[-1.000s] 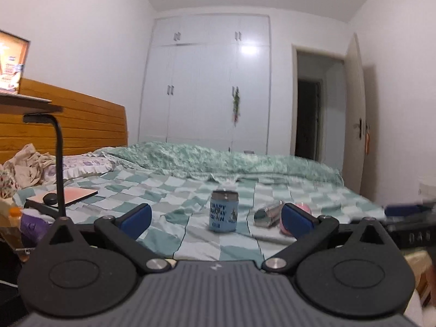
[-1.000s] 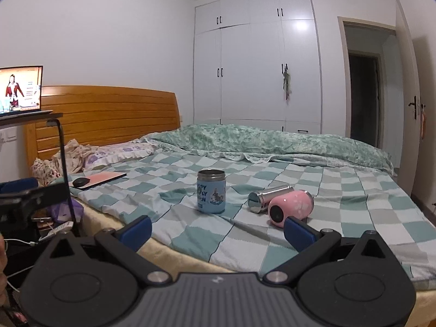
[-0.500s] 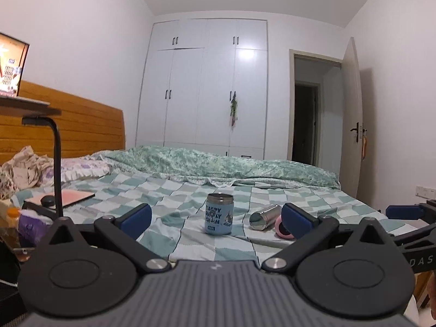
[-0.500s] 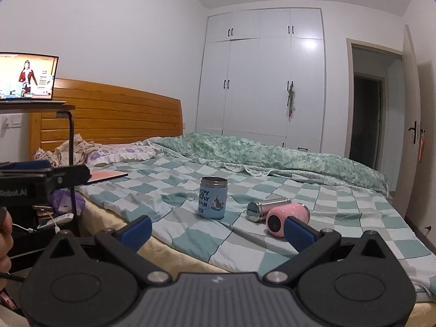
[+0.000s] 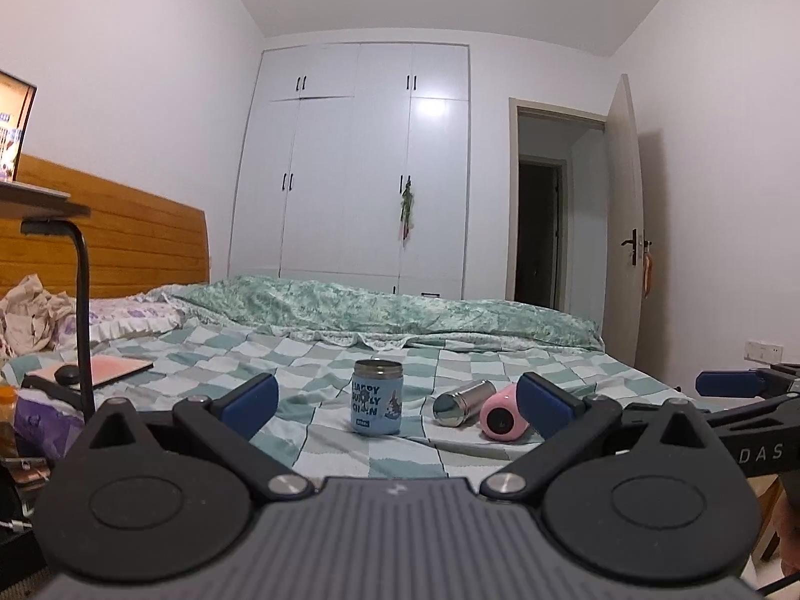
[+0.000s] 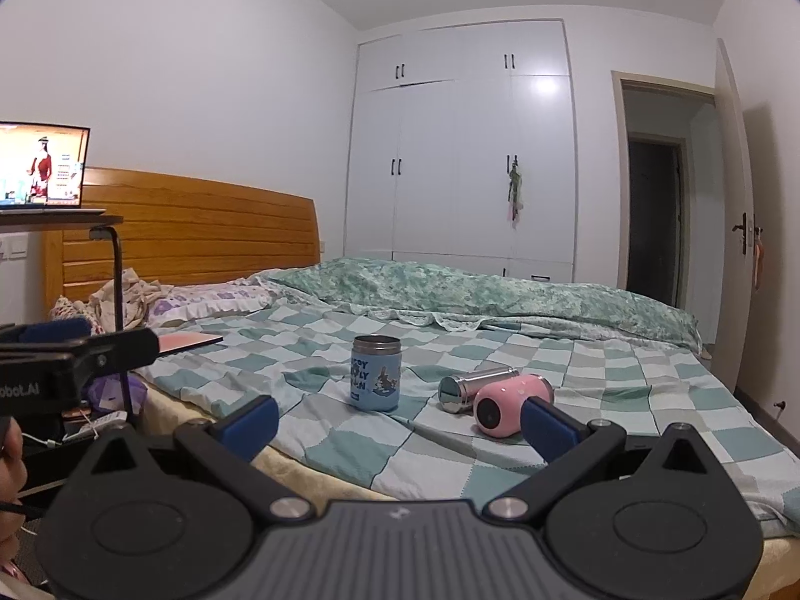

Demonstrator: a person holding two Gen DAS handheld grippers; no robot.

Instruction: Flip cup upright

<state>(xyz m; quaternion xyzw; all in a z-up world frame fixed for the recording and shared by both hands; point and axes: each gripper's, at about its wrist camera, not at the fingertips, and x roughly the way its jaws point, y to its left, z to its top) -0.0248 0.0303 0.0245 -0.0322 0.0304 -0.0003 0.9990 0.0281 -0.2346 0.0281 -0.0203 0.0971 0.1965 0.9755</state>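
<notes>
Pink rounded plastic cup [image 6: 510, 407] lies on side on green-white checkered bed sheet [image 6: 625, 390], touching shiny steel cylindrical flask [image 6: 472, 384], also on side; blue printed tin jar [image 6: 376, 373] stands upright near. Left tool [image 5: 395, 397] and right tool [image 6: 397, 420] both spread wide, empty, well apart from cup. Judgement: cup light, rigid, smooth, rolls easily on soft bedding; grip across mid-body, then pivot upright.

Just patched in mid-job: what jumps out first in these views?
Three cups sit mid-bed on the checkered bedspread: a blue cup standing upright, and right of it a steel cup and a pink cup lying on their sides, close together. Both the left gripper and right gripper are open, short of them.
</notes>
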